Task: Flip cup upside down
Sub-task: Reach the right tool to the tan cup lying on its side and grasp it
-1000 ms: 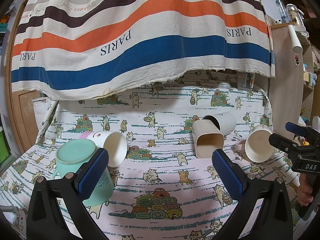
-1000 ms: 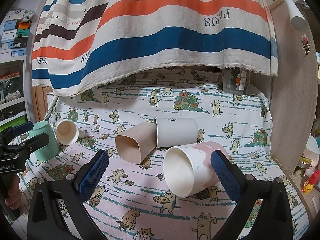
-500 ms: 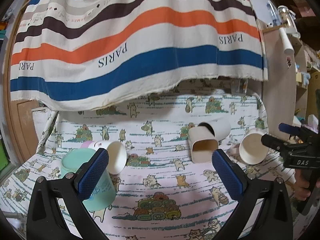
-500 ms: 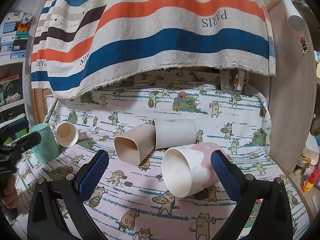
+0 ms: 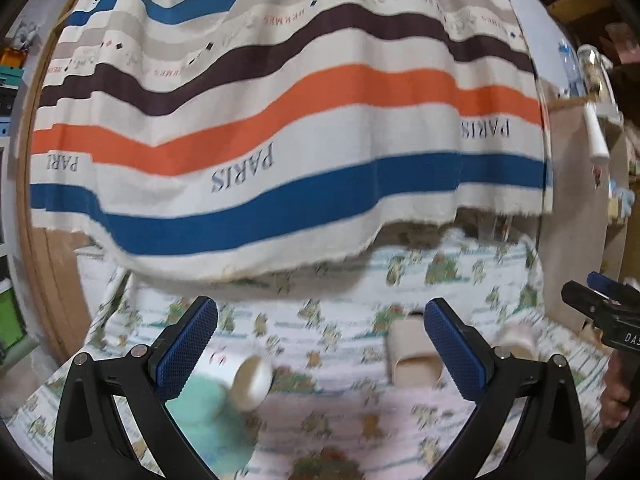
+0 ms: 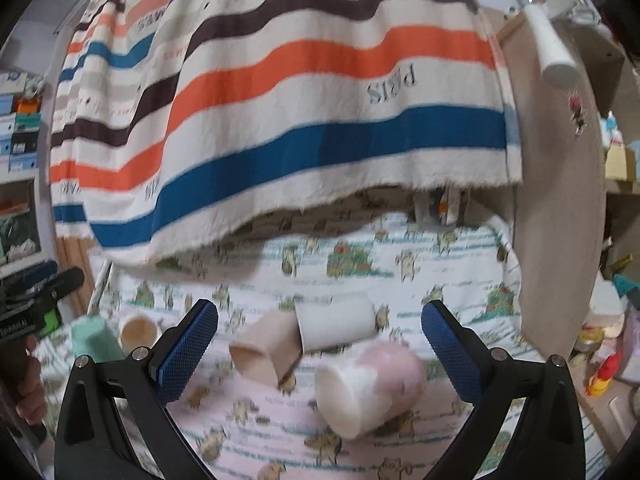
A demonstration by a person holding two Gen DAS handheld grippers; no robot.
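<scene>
A striped drape (image 6: 280, 92) is being hung above a cat-print cloth (image 6: 420, 264), where cups are being left lying. The pink-and-white cup (image 6: 372, 384), on its side just in front of the beige square cup (image 6: 266, 350) and white cup (image 6: 336, 326), is being framed by the right gripper (image 6: 320, 344), jaws spread and empty. It is judged light, stiff, possibly slippery; its wall should be pinched. Its interior is being shown empty. The left gripper (image 5: 320, 344) is being held wide, empty, near a teal cup (image 5: 208, 412).
</scene>
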